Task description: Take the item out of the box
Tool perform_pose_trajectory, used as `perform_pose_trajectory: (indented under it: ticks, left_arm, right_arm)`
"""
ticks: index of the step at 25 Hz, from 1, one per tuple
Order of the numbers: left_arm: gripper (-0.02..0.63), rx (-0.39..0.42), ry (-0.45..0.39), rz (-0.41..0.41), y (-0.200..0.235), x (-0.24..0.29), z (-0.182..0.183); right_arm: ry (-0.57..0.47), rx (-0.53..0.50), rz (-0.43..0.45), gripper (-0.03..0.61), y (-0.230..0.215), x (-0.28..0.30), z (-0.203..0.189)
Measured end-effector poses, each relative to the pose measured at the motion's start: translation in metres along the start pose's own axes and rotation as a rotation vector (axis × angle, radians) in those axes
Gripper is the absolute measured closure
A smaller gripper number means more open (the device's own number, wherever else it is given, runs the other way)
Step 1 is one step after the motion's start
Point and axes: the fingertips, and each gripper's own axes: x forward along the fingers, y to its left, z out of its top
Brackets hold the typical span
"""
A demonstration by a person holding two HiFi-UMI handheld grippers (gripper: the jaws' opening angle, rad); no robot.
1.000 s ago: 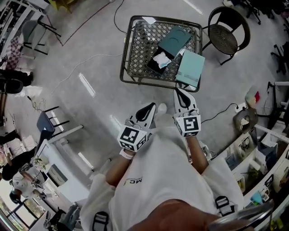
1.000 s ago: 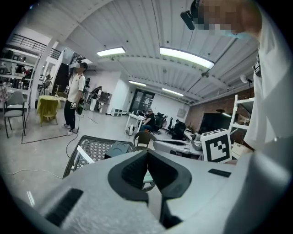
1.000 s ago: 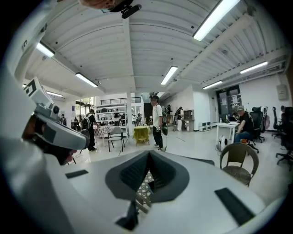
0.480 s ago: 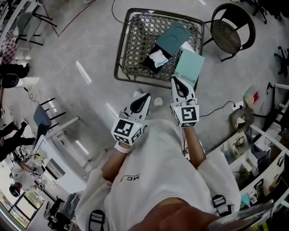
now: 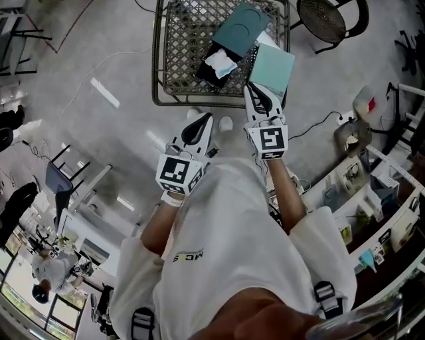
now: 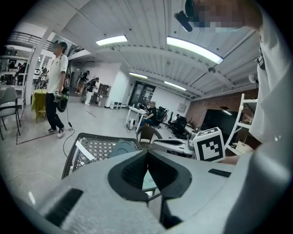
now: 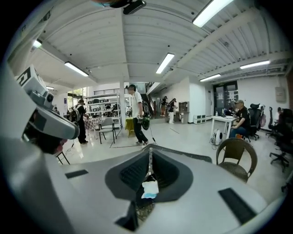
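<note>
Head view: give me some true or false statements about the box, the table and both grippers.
1. The black box sits open on the mesh table. True.
2. A white item lies in the box. True.
3. The right gripper holds the white item. False: its jaws are shut on nothing, and the item is in the box.
4. The left gripper has its jaws wide apart. False: they are together.
5. The chair stands left of the table. False: it is to the right.

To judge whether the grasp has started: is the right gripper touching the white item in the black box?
Apart. The head view shows the right gripper at the near edge of the wire table, short of the white item.
</note>
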Motion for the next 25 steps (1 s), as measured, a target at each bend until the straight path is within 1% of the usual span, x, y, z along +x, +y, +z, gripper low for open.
perform_pose_trajectory:
  ticks: [2,5,9,13,18,21,22,25]
  left_arm:
    - [0.589,-0.001,0.013,-0.011,0.010,0.009,-0.005]
    - [0.589,0.000,0.015,-0.022,0.023,0.018,-0.009]
    - [0.589,0.000,0.021,-0.040,0.040,0.033,-0.015]
    - [0.589,0.007,0.037,-0.048,0.059,0.047,-0.025]
    - [0.589,0.038,0.047,-0.065,0.079,0.063,-0.037]
    - [0.589,0.058,0.052,-0.083,0.087,0.072,-0.043]
    - [0.589,0.056,0.054,-0.083,0.090,0.075,-0.044]
    - [0.589,0.019,0.062,-0.064,0.099,0.081,-0.049]
  right_arm:
    - [0.031,0.018,-0.021,0.560,-0.004,0.010,-0.012]
    - [0.075,0.029,-0.044,0.535,-0.009,0.024,-0.029]
    - [0.106,0.034,-0.080,0.535,-0.020,0.045,-0.044]
    - [0.128,0.064,-0.122,0.508,-0.027,0.065,-0.066]
    - [0.156,0.077,-0.139,0.497,-0.026,0.090,-0.086]
    - [0.178,0.087,-0.134,0.480,-0.025,0.105,-0.102]
    - [0.189,0.088,-0.129,0.471,-0.025,0.110,-0.107]
    - [0.220,0.091,-0.120,0.459,-0.029,0.123,-0.123]
